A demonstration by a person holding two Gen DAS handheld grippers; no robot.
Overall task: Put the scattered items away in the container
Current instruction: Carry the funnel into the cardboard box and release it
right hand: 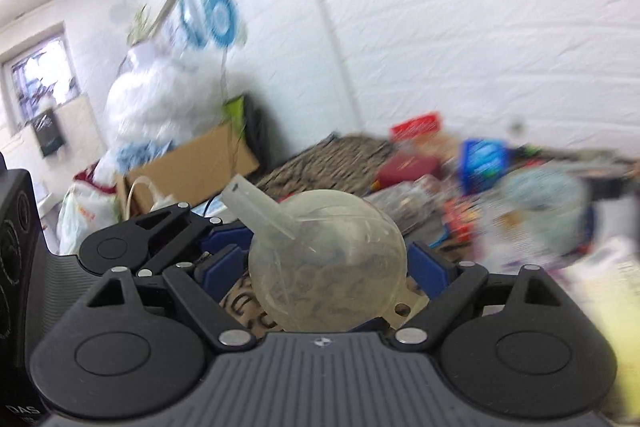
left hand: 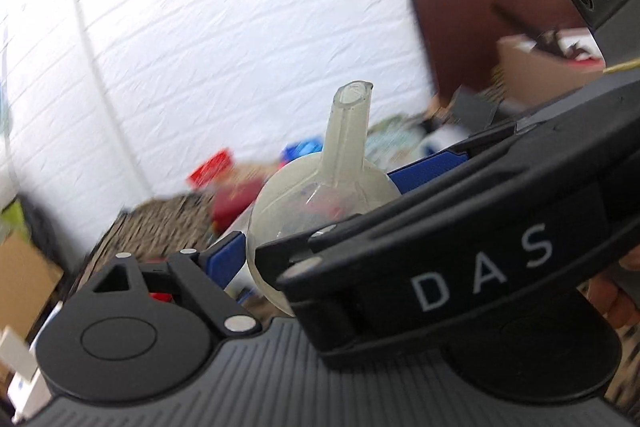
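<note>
White brick wall (right hand: 480, 7) fills the background behind me, and below it a worktop (right hand: 332, 151) with a patterned cover is strewn with blurred clutter: a red box (right hand: 416, 127), a blue packet (right hand: 480, 155), and other items I cannot make out. I judge the tidying to be far from finished, since all of that lies loose behind the funnel-like dome (right hand: 328, 263) and I cannot pick out the container in either view.

My right claw (right hand: 328, 267) stands fairly wide with its blue pads on either side of the dome, gripping the translucent piece by its round body, spout tilted up to the left. My left claw (left hand: 316, 211) also has the dome (left hand: 320, 203) between its blue pads, one pad below-left of it and the other above-right; that second pad looks to be touching it, though the right claw's arm covers part of the contact. So both appear clenched on this one thing, held up clear of the worktop, not yet stowed.
</note>
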